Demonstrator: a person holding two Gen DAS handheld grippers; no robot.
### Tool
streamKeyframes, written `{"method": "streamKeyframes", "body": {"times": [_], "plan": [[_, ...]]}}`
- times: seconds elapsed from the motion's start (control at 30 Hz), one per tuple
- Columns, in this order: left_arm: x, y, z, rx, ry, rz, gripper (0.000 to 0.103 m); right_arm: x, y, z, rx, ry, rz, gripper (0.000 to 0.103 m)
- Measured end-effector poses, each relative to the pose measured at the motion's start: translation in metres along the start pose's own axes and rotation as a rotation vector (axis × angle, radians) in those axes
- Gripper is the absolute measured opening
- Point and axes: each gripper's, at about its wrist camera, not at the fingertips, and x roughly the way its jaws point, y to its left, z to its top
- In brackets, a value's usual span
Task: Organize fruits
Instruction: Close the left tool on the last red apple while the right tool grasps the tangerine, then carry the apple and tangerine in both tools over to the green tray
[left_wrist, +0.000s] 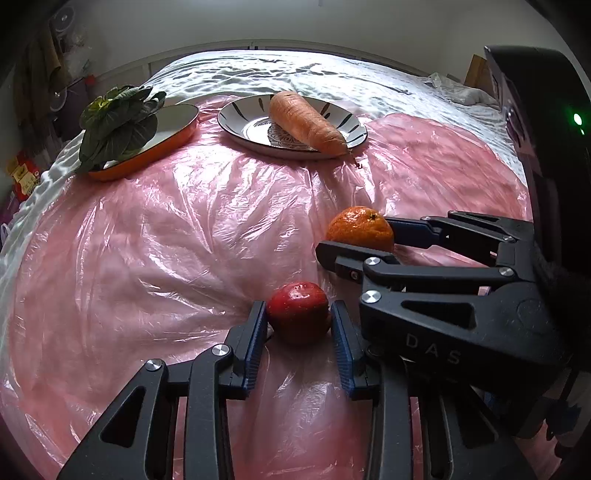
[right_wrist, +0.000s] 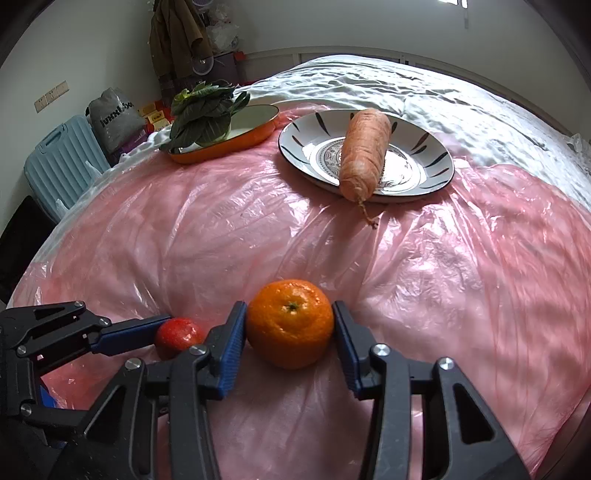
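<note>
A red apple (left_wrist: 297, 312) lies on the pink plastic sheet between the fingers of my left gripper (left_wrist: 299, 343), whose pads stand at its sides with slight gaps. An orange (right_wrist: 290, 323) lies on the sheet between the fingers of my right gripper (right_wrist: 290, 343), pads touching or nearly touching its sides. In the left wrist view the orange (left_wrist: 360, 228) and right gripper (left_wrist: 364, 240) show to the right. In the right wrist view the apple (right_wrist: 179, 336) and left gripper (right_wrist: 166, 328) show at lower left.
A patterned white plate (left_wrist: 236, 122) holds a carrot (left_wrist: 306, 123) at the back; the plate (right_wrist: 436, 166) also shows in the right wrist view. An orange dish (left_wrist: 173, 129) with a leafy green vegetable (left_wrist: 118, 125) sits back left. White bedding (left_wrist: 332, 74) lies beyond.
</note>
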Motion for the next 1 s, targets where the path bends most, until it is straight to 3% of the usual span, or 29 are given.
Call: {"method": "streamKeyframes", "body": {"times": [0.3, 0.57, 1.0], "plan": [[-0.028, 0.016, -0.006, -0.059, -0.039, -0.045, 0.03, -0.021, -0.01, 0.001, 0.064, -0.021, 0.062, 0.083], [-0.06, 0.028, -0.017, -0.097, -0.061, -0.059, 0.03, -0.046, -0.007, -0.007, 0.053, -0.01, 0.039, 0.083], [-0.127, 0.004, -0.061, -0.097, -0.072, -0.078, 0.03, -0.137, 0.024, -0.078, 0.036, 0.007, 0.038, 0.083]]}}
